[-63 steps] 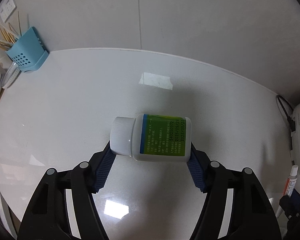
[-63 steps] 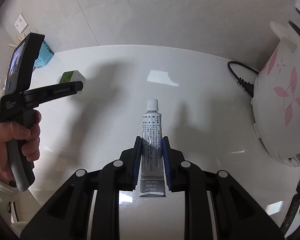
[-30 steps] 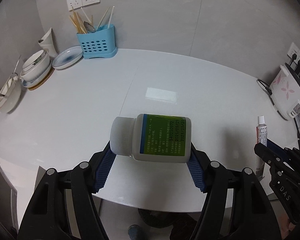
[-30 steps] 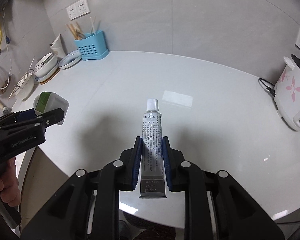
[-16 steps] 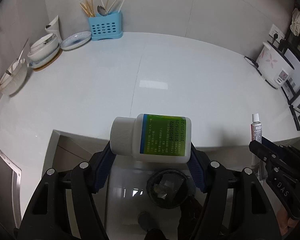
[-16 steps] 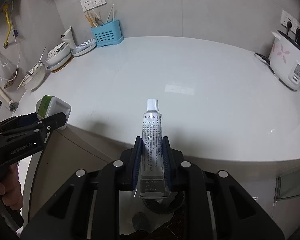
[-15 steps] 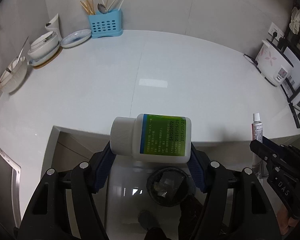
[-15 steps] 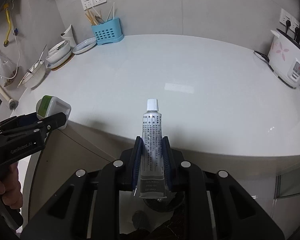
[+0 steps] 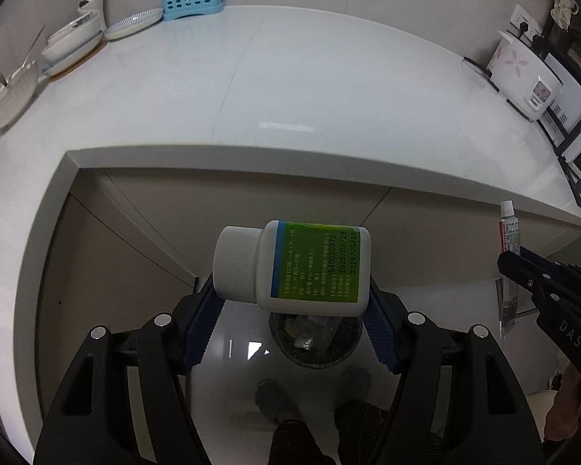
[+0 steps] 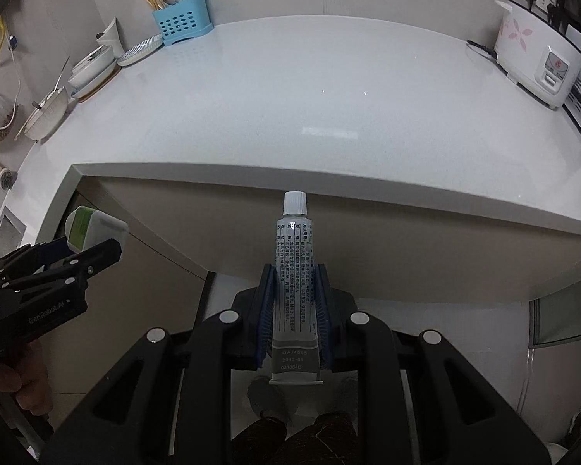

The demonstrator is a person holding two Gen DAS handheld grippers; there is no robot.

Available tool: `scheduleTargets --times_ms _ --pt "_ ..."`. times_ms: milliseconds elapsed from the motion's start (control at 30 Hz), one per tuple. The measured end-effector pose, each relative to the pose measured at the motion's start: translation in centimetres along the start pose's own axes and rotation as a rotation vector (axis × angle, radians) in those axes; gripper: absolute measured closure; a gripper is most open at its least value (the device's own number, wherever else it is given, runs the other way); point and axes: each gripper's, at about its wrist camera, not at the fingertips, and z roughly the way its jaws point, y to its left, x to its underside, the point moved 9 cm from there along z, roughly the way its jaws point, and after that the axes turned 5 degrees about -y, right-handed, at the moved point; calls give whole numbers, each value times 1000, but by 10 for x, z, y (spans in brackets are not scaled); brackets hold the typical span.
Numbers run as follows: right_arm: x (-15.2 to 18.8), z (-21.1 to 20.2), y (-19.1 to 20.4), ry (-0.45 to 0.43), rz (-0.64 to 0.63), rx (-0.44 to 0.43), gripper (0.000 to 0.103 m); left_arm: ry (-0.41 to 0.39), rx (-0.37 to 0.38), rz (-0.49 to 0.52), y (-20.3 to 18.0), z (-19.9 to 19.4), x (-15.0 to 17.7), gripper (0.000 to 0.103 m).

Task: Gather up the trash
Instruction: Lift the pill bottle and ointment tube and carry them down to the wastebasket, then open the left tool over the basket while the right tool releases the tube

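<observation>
Jaws pinch bottle and tube beyond counter edge, above bin.

Each tool is black plastic with ribbed blue pads and silver screws; the left tool carries white lettering, perhaps "GenRobot.AI".

White kitchen counter with items at its edges.
A blue utensil holder (holding chopsticks) and stacked bowls stand back left; a floral rice cooker sits far right.
</observation>
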Motion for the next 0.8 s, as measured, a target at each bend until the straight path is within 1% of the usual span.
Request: scheduleTargets --times_ms 100,200,333,400,467,600,800 --pt "15 21 -12 6 -29 11 83 2 -16 -4 -10 24 18 37" --pt "32 47 -21 13 -53 15 83 10 -6 -28 -19 54 41 37" --pt "80 93 -29 77 -90 0 83 51 -3 -65 -25 96 87 37" --pt "103 115 -30 101 -109 -14 83 79 -4 -85 -24 119 116 37" --pt "126 141 -33 125 -126 -18 83 107 -6 -91 -23 141 143 37" --pt "163 194 -40 163 -118 -14 83 152 -22 -87 -17 185 190 37" --pt "213 273 -41 172 -120 -34 83 165 -40 -71 -4 245 243 37"
